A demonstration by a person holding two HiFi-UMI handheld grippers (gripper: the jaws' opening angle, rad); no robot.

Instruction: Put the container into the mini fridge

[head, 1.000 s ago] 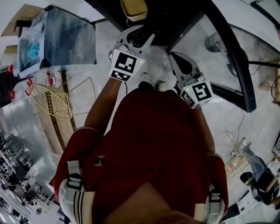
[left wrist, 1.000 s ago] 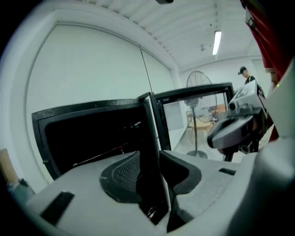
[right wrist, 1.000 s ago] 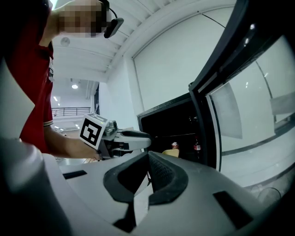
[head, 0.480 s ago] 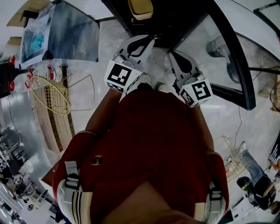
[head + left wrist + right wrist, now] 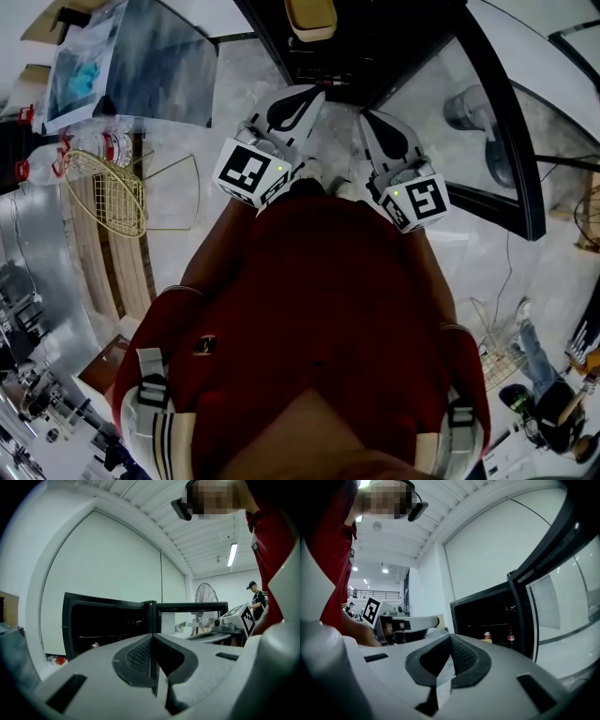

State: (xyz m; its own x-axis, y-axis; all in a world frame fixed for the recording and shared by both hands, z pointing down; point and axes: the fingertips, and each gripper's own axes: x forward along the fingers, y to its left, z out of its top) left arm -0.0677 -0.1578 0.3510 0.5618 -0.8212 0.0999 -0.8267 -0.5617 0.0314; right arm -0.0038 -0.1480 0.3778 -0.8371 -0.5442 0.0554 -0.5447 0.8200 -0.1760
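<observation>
The mini fridge (image 5: 375, 47) stands open at the top of the head view, its glass door (image 5: 487, 122) swung out to the right. A tan-lidded container (image 5: 310, 17) sits inside it. My left gripper (image 5: 314, 94) points level at the opening, a short way back from it; its jaws have just been closing with nothing between them and now stand shut (image 5: 152, 635). Beside it, my right gripper (image 5: 367, 117) also points at the fridge, shut and empty (image 5: 450, 637). A can (image 5: 487, 637) and a bottle (image 5: 510, 637) stand on the fridge floor.
A wire basket (image 5: 103, 192) and water bottles (image 5: 98, 150) lie on a wooden bench at the left. A second wire basket (image 5: 492, 328) sits on the floor at the right. A standing fan (image 5: 206, 599) and a distant person (image 5: 255, 597) are beyond the fridge.
The left gripper's jaws went from wide open to shut, empty. It drew back from the fridge, a little to the left in the head view, and rolled. The right gripper barely shifted.
</observation>
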